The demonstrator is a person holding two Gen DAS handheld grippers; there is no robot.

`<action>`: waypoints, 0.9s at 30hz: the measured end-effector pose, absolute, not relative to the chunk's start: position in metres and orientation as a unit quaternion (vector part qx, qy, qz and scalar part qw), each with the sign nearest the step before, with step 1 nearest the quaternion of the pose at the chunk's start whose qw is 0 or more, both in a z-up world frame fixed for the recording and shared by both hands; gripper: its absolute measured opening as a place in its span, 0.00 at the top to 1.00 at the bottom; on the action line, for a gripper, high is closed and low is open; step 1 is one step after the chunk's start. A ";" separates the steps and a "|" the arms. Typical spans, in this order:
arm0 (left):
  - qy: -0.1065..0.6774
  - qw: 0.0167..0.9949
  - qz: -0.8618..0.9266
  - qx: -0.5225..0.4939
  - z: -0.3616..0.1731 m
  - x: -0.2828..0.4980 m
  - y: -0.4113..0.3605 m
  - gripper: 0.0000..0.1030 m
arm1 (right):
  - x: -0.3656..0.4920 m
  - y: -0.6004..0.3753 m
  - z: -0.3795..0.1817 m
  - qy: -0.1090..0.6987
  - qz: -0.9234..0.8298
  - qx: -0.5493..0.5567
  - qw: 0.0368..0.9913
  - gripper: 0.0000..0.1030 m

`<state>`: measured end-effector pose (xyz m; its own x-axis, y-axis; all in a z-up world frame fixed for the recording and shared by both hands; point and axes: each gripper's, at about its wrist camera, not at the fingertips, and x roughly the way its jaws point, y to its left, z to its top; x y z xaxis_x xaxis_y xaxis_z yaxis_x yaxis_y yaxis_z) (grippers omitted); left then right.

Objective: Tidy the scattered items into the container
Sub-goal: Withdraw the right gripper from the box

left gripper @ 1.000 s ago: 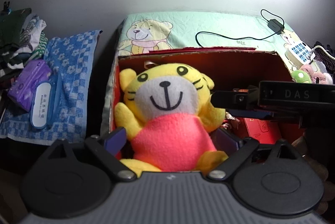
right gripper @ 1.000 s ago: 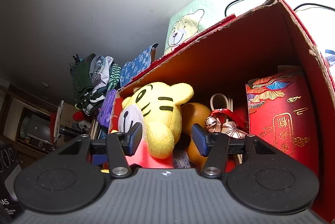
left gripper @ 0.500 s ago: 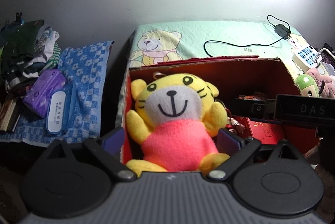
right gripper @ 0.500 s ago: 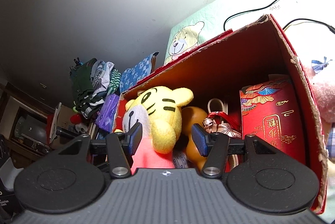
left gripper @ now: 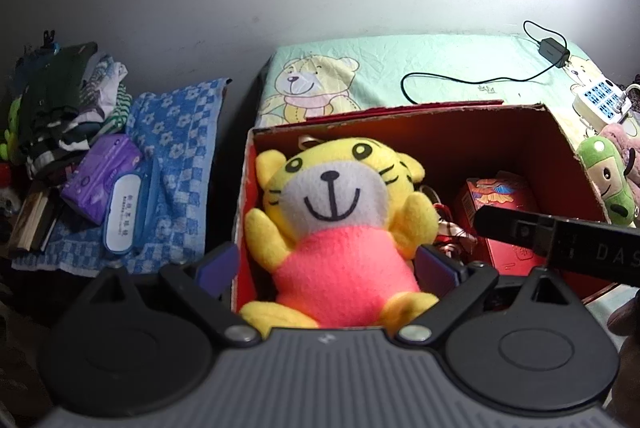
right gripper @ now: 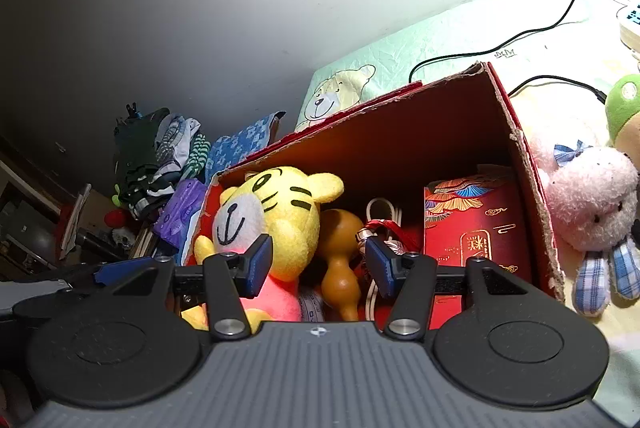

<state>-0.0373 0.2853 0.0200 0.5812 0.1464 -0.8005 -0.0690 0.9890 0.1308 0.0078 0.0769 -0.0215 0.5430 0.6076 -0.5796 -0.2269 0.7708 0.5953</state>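
The red cardboard box sits open on the bed, already taking a yellow tiger plush propped against its left wall, beside a red gift box and a gourd. A pink bunny plush and green plush wait outside, likely next. Left gripper jaws stand released astride the tiger's body without pinching; right gripper, half-spread, holds nothing.

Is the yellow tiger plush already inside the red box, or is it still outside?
Inside. The yellow tiger plush sits within the walls of the red box, facing up, at its left end.
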 end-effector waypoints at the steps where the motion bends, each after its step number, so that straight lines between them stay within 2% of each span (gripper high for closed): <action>1: 0.454 0.887 0.062 0.044 0.019 -0.037 0.285 0.07 | 0.007 0.076 -0.022 0.409 0.245 0.231 0.848 0.46; 20: 0.482 0.870 0.091 0.053 -0.003 -0.027 0.284 0.07 | -0.003 0.064 -0.030 0.387 0.232 0.213 0.866 0.47; 27: 0.475 0.875 0.087 0.049 -0.002 -0.029 0.289 0.06 | -0.006 0.064 -0.029 0.388 0.235 0.208 0.867 0.50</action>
